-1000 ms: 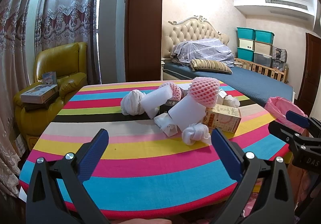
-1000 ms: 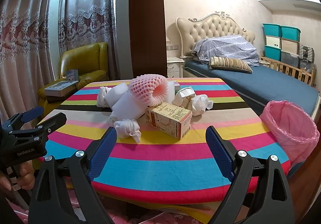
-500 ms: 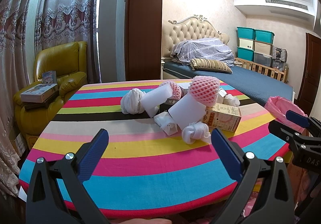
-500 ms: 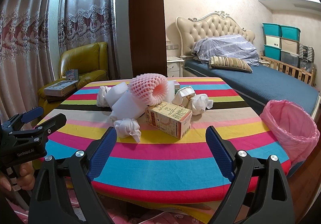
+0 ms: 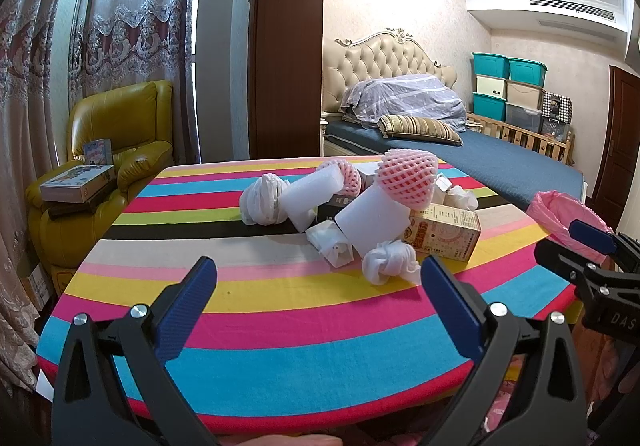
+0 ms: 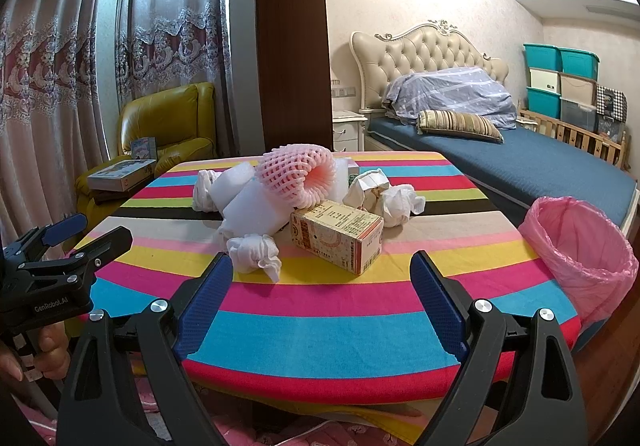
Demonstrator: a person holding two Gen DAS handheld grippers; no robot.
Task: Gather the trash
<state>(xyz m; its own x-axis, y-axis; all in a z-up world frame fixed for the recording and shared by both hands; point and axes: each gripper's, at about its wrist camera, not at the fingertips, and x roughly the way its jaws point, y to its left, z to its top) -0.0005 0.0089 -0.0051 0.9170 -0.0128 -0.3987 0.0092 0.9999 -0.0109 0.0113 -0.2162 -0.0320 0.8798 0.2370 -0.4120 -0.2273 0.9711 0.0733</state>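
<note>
A pile of trash lies mid-table on the striped cloth: a pink foam fruit net, white foam blocks, crumpled white tissues and a printed carton. A bin with a pink bag stands at the table's right edge. My left gripper is open and empty, near the front edge short of the pile. My right gripper is open and empty, also short of the pile.
A yellow armchair with boxes on it stands left of the table. A bed lies behind on the right, with stacked storage bins at the far wall. A brown pillar rises behind the table.
</note>
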